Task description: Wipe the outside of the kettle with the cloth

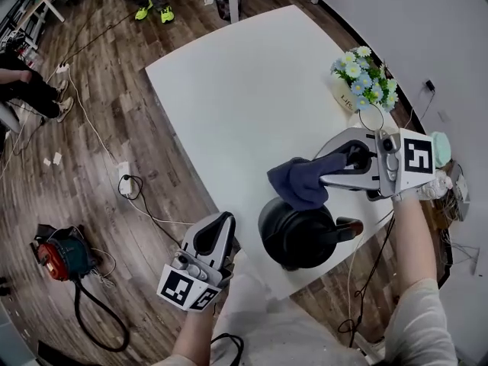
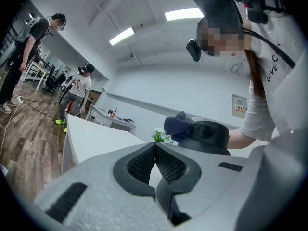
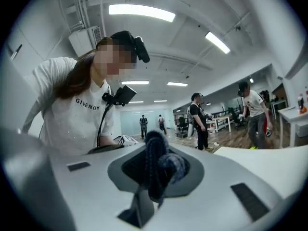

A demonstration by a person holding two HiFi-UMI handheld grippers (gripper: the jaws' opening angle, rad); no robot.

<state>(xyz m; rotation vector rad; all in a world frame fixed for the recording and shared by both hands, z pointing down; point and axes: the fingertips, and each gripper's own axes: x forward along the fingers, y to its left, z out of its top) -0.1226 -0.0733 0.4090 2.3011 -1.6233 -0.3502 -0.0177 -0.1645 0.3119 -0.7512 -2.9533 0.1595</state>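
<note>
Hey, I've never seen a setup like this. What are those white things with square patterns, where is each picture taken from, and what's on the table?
No robot here: a person holds a two-jaw gripper in each hand; the patterned cubes belong to them. One picture comes from a camera on the person's head, looking down; the other two from cameras riding on each gripper, looking along its jaws. On the white table stand a black kettle and a pot of flowers. The right gripper has its jaws shut on a dark blue cloth, held at the kettle's top. The left gripper is shut and empty, off the table's near edge.
</note>
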